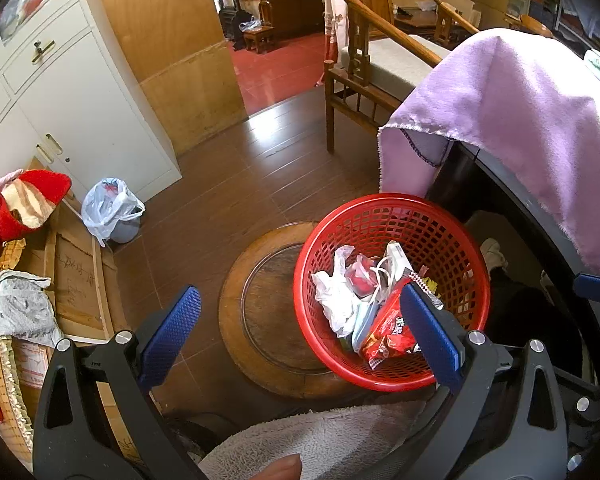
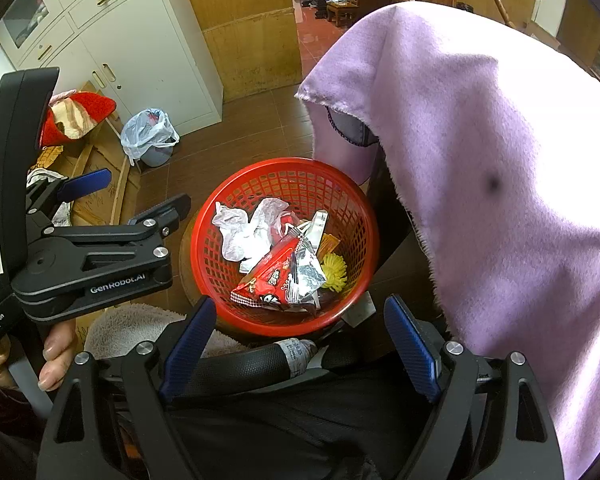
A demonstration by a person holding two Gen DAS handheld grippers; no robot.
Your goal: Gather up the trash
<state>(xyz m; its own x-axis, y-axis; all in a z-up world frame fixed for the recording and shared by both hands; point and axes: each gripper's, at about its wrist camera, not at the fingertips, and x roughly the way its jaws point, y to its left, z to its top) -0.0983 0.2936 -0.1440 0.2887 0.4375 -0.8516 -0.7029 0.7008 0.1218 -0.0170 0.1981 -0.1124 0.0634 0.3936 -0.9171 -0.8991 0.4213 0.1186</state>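
Now | left gripper (image 1: 300, 332) fingers wide, empty | right gripper (image 2: 300, 344) fingers wide, empty | above red basket (image 2: 208, 240)

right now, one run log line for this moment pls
task: collect trash | left gripper: open, empty | right gripper: open, empty | red basket: on round stool, holds snack wrapper, crumpled white plastic

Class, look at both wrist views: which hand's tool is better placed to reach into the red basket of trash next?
Probably the left tool: it is open, and one finger already overlaps the red basket beside the snack wrapper.
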